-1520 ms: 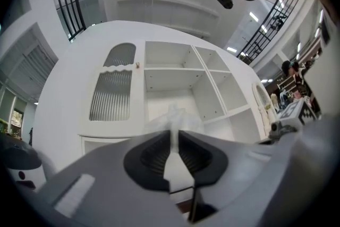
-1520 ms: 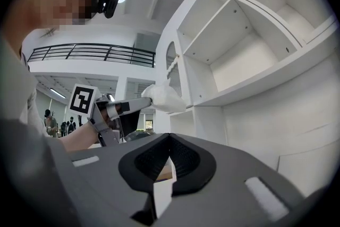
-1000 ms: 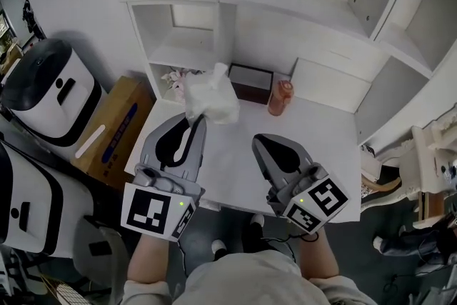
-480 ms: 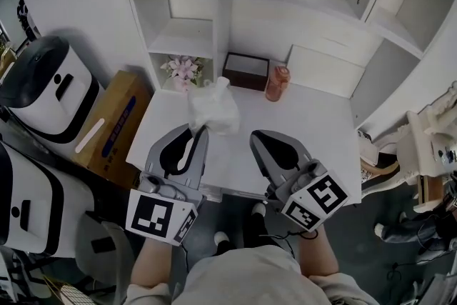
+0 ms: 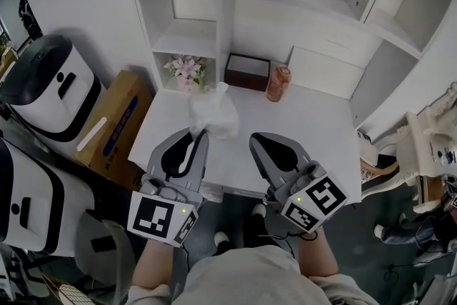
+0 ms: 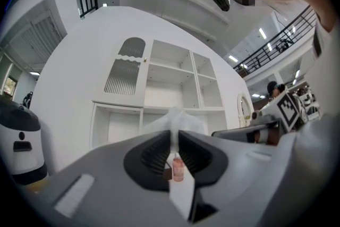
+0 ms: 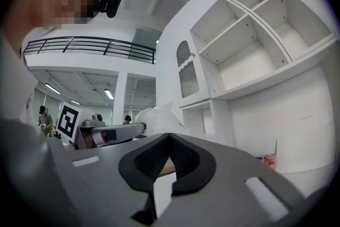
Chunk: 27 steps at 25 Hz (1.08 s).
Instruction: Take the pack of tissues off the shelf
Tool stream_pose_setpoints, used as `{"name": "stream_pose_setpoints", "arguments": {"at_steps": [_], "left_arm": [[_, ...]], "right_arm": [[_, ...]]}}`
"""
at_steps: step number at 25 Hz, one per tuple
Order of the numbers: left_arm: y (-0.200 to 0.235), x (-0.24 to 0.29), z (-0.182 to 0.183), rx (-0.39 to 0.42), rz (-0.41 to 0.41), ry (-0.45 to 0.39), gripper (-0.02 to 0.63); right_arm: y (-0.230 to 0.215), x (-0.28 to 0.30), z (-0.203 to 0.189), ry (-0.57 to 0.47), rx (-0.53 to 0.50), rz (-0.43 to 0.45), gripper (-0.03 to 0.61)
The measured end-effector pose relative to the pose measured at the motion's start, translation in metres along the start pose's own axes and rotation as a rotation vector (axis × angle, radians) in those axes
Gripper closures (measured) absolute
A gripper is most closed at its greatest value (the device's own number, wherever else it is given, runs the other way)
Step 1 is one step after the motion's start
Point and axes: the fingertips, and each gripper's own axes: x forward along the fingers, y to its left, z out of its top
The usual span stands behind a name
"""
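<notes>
Since a second ago the pack of tissues (image 5: 213,111) has come back out of the cubby toward me. The flowers (image 5: 184,69) it was covering are in plain view now, off at its 11 o'clock. The pack hangs over the white desk (image 5: 314,132), clear of the shelf (image 5: 187,39).

The left gripper (image 5: 198,133) has it, jaws pinched down to a narrow slit on a thin fold of the wrapper, with the bulk of the pack bunched at 12 o'clock past the tips. In the left gripper view the white plastic runs right between the pads (image 6: 169,142). The right gripper (image 5: 258,141) sits at 3 o'clock of the left one, closed up with nothing in it.

So I'd say the take-off part is basically done and I'm in the carry-away bit. Next I need to keep the pinch firm, since that fold looks slippery, and bring the pack down on bare desk. I'd steer clear of the orange bottle (image 5: 278,82) and dark box (image 5: 248,71) at 1 o'clock.
</notes>
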Motion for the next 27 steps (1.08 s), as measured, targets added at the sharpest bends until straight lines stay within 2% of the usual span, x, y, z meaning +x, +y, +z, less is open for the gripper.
{"name": "stream_pose_setpoints", "arguments": {"at_steps": [14,27], "left_arm": [[0.003,-0.009,0.003,-0.044,-0.011,-0.010,0.574],[0.004,-0.016,0.005,-0.038,-0.008,-0.011,0.574]], "right_arm": [[0.012,0.002,0.005,0.008,-0.017,0.004,0.578],[0.018,0.001,0.007,0.005,-0.018,0.000,0.578]]}}
